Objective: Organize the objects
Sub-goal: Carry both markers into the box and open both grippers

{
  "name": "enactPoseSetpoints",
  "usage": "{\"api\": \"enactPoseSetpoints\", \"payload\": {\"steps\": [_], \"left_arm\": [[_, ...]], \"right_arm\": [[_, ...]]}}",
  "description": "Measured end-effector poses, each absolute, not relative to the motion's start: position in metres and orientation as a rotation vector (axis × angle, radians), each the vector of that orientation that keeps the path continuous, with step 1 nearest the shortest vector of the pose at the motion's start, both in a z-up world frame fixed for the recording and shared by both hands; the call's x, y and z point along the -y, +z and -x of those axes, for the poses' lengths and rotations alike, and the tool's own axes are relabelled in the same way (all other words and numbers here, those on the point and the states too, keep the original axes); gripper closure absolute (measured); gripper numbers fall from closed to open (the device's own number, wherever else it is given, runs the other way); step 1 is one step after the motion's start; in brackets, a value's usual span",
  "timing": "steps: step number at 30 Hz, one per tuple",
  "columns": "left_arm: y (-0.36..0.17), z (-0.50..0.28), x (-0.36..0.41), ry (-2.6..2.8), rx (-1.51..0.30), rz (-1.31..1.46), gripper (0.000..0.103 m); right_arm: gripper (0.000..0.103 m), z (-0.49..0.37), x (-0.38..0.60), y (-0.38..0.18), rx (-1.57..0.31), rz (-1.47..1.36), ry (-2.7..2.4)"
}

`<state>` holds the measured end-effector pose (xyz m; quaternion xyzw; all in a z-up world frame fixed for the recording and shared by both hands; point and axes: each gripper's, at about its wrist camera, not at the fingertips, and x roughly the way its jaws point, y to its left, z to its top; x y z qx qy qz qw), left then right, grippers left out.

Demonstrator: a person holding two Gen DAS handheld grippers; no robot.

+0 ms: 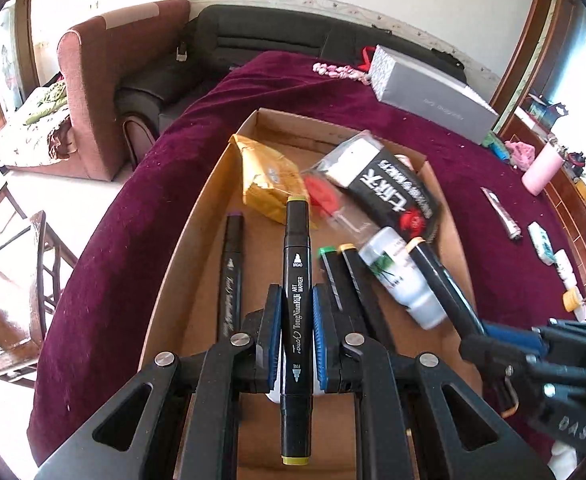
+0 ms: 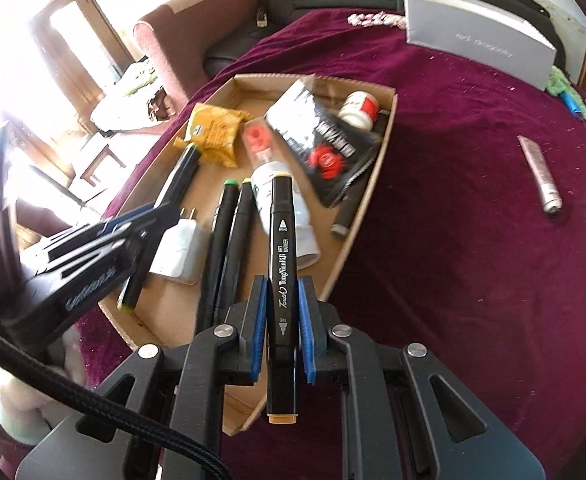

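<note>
A shallow cardboard tray point(image 1: 197, 224) lies on the maroon cloth; it also shows in the right wrist view point(image 2: 373, 184). My left gripper point(image 1: 297, 312) is shut on a black art marker with olive-yellow caps point(image 1: 296, 280), held lengthwise over the tray. My right gripper point(image 2: 283, 300) is shut on a black art marker with orange caps point(image 2: 281, 240), over the tray's right side. In the left wrist view the right gripper point(image 1: 505, 344) comes in from the lower right with its marker point(image 1: 437, 272). In the right wrist view the left gripper point(image 2: 133, 220) shows at left.
In the tray lie several more black markers point(image 2: 229, 240), a white bottle point(image 2: 297, 216), a yellow packet point(image 1: 269, 176), a black pouch point(image 1: 397, 184), a white plug adapter point(image 2: 181, 248). On the cloth: a grey box point(image 1: 433, 92), a silver tube point(image 2: 541, 176), small packs point(image 1: 541, 240).
</note>
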<state>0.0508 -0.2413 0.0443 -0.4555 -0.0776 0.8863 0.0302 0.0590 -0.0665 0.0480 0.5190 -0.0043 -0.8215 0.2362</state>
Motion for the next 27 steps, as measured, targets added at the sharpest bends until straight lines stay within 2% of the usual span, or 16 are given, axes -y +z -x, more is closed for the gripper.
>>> {"api": "enactPoseSetpoints", "payload": {"steps": [11, 18, 20, 22, 24, 27], "left_arm": [[0.037, -0.035, 0.252, 2.712, 0.244, 1.427, 0.091], [0.033, -0.031, 0.258, 2.686, 0.33, 1.427, 0.09], [0.034, -0.032, 0.26, 2.676, 0.367, 1.416, 0.084], [0.039, -0.035, 0.262, 2.681, 0.394, 1.382, 0.066], [0.045, -0.037, 0.263, 2.697, 0.414, 1.354, 0.057], [0.056, -0.041, 0.264, 2.731, 0.426, 1.324, 0.052]], "right_arm": [[0.09, -0.056, 0.096, 0.032, -0.047, -1.468, -2.207], [0.089, -0.051, 0.099, 0.021, -0.039, -1.497, -2.201], [0.087, -0.048, 0.097, 0.02, -0.016, -1.505, -2.204], [0.081, -0.046, 0.094, 0.02, 0.014, -1.5, -2.214], [0.078, -0.045, 0.091, 0.018, 0.033, -1.498, -2.22], [0.078, -0.048, 0.084, 0.022, 0.074, -1.464, -2.217]]}}
